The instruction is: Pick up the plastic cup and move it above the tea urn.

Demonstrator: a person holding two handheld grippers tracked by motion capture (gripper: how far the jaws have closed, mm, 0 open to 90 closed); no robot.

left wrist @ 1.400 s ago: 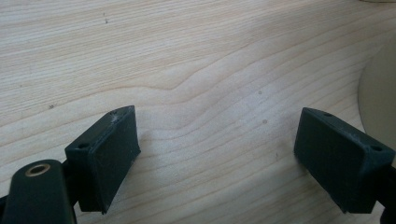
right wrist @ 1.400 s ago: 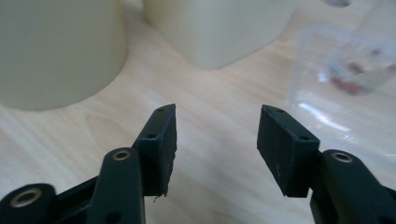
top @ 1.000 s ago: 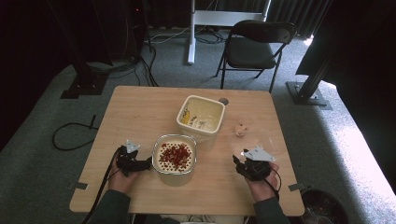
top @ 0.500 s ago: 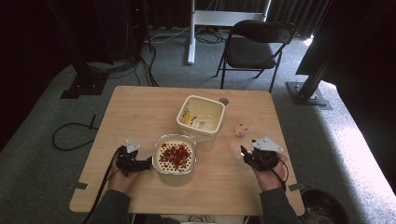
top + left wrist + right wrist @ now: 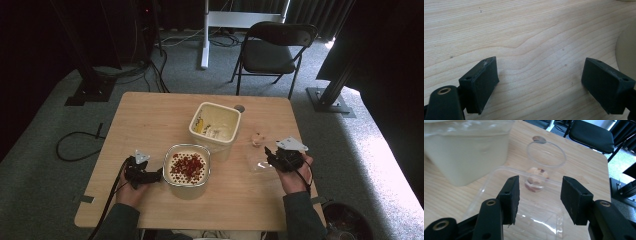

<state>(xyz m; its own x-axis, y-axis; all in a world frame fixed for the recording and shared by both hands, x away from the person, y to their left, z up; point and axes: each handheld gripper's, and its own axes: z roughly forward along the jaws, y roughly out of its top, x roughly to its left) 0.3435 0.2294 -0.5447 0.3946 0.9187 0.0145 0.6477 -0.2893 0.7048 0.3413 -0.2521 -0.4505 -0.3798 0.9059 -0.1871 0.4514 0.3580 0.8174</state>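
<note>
Bowl [image 5: 187,169] before tub [image 5: 215,126], cup [image 5: 258,140] right of tub

Open-jawed hand-held gripper [image 5: 540,82] over table [image 5: 524,32]

The pale bits at the bottom of the clear cup [image 5: 545,165] are too blurred to name. Beside the cup, the cream tub [image 5: 466,152] is cut off at the top and left edges, its contents hidden.
</note>
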